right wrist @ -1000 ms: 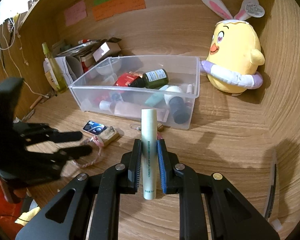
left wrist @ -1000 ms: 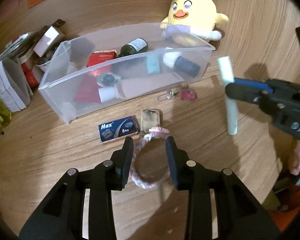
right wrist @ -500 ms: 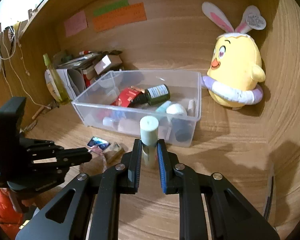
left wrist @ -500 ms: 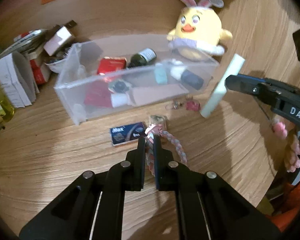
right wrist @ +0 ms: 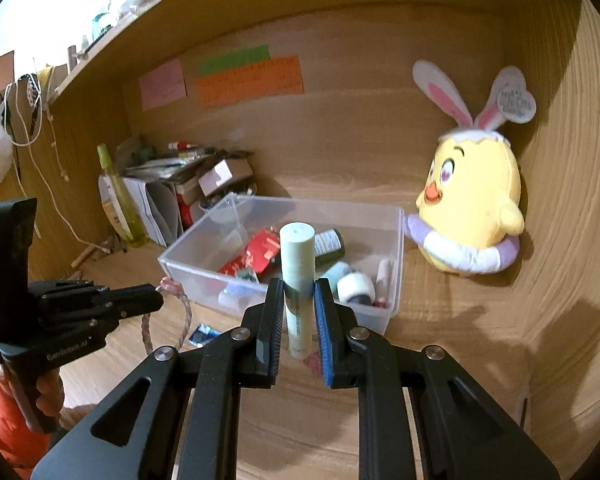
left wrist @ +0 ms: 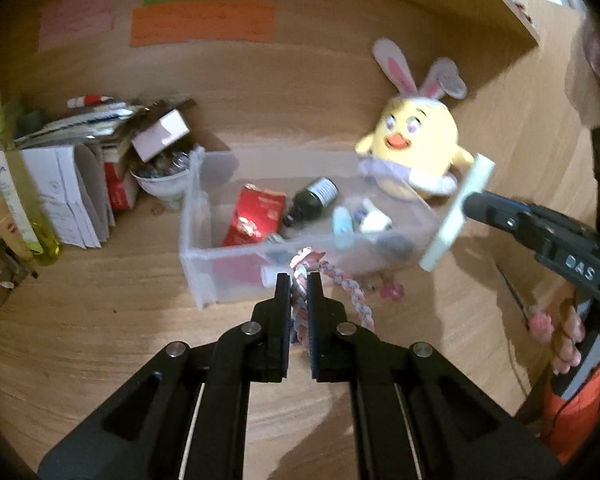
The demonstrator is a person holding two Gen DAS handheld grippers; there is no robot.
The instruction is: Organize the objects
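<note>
Bin (right wrist: 396, 280) near worktop back edge already part-filled; left tongs (left wrist: 299, 296) clamp braided rope (left wrist: 352, 292), right tongs (right wrist: 299, 300) clamp pale tube (right wrist: 297, 264); both unplaced; blue packet (right wrist: 202, 335) left out.

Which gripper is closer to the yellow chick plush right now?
Right. The right gripper, shut on the pale green tube, sits toward the yellow chick plush; the left gripper, holding the braided rope, sits farther off, before the bin's front wall.

The left claw (left wrist: 299, 292) is pinching a braided rope loop (left wrist: 342, 288) before the clear bin (left wrist: 204, 264); the right claw (left wrist: 466, 204) is gripping a pale tube (left wrist: 456, 216).
</note>
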